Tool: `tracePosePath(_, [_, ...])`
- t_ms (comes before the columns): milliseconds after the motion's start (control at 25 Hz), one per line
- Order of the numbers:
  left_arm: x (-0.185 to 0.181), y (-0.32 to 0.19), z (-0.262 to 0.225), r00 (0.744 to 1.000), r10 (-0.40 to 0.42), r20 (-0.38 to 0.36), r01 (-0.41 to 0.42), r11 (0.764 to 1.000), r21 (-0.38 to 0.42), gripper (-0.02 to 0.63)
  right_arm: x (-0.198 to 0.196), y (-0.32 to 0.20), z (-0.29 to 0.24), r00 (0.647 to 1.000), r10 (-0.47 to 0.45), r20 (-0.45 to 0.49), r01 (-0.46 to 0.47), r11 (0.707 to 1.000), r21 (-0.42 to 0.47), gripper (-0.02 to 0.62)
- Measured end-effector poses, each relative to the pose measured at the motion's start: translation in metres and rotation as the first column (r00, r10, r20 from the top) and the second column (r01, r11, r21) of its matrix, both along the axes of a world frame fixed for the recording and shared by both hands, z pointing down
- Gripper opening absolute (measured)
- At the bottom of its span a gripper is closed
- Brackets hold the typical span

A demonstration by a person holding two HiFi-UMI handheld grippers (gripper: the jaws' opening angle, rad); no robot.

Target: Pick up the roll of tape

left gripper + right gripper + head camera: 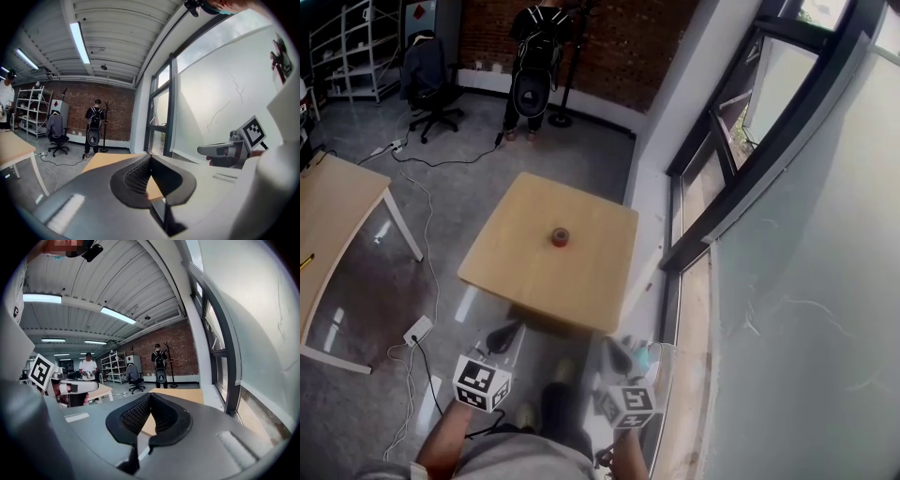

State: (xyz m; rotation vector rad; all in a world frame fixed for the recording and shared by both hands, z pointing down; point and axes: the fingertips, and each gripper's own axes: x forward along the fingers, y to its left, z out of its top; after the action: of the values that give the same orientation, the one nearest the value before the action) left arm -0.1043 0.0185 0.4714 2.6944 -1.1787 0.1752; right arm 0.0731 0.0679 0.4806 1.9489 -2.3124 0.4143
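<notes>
Left gripper (506, 330): jaws pressed together with nothing between them, held low, short of the table's near edge. Red roll of tape (560, 237) lies flat near the middle of the small wooden table (511, 272), untouched and well apart from both claws. Right gripper (617, 349): jaws likewise closed, empty. Judgement: approach only; opening, reaching, gripping and lifting all remain. No legible writing anywhere, only square markers on the cubes (481, 382).
</notes>
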Motion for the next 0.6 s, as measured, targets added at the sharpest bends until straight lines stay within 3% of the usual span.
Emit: tracePosePath(600, [0.044,-0.11,0.019,0.998,-0.061,0.022,0.061,0.998,-0.033,0.0,0.031,-0.127,0.026,0.993,-0.114,0.036,0.116,0.992,-0.059,0.014])
